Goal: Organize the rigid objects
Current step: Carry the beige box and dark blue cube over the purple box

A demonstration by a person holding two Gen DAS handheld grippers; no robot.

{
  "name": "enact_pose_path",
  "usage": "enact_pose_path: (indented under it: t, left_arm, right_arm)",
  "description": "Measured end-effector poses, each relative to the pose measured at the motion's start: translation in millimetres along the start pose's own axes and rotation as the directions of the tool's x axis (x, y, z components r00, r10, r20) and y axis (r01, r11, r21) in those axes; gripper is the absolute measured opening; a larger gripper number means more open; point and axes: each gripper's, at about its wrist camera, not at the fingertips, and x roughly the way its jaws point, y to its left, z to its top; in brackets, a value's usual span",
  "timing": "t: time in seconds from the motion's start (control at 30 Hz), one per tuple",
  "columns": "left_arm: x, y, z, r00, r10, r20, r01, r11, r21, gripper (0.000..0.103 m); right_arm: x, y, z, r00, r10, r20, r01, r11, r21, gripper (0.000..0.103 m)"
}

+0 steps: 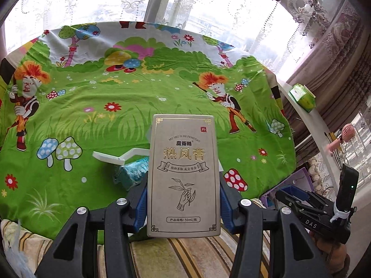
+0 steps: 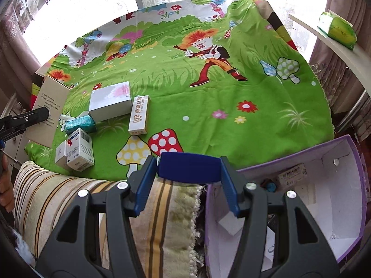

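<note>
My left gripper is shut on a tall beige box with gold Chinese lettering, held upright above the table's near edge. That box also shows in the right wrist view at the far left. My right gripper is shut on a dark blue object, held over the table's front edge beside a purple storage box. Several small boxes lie on the green cartoon cloth: a white box, a slim white box, a blue-and-white medicine box.
A teal packet and a white plastic piece lie among the boxes. The purple box holds a small carton. A green tissue pack sits on a white shelf at the right. A striped cushion lies below the table edge.
</note>
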Motion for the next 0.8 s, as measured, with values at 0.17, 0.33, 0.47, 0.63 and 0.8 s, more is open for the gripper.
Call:
enact_pose_path:
  t: [0.17, 0.33, 0.47, 0.63, 0.8]
  left_arm:
    - [4.6, -47.6, -21.5, 0.991, -0.122, -0.050, 0.125, 0.990, 0.059, 0.052]
    - [12.6, -92.9, -44.8, 0.968, -0.217, -0.129, 0.231, 0.967, 0.108, 0.052]
    - [17.1, -124.0, -60.6, 0.944, -0.271, -0.186, 0.299, 0.944, 0.142, 0.052]
    - [23.1, -153.5, -76.8, 0.910, -0.333, -0.247, 0.377, 0.913, 0.156, 0.052]
    - [30.4, -173.3, -86.1, 0.872, -0.390, -0.296, 0.444, 0.885, 0.142, 0.052]
  right_arm:
    - [-28.7, -41.8, -23.1, 0.998, -0.061, 0.021, 0.060, 0.996, 0.065, 0.059]
    - [-50.5, -76.9, -43.9, 0.991, -0.128, 0.031, 0.124, 0.986, 0.112, 0.059]
    - [-59.8, -101.5, -57.0, 0.985, -0.168, 0.029, 0.161, 0.975, 0.153, 0.059]
    - [-68.8, -126.0, -69.3, 0.977, -0.212, 0.027, 0.203, 0.960, 0.192, 0.059]
    - [-76.3, -142.9, -75.2, 0.971, -0.237, 0.026, 0.225, 0.947, 0.229, 0.059]
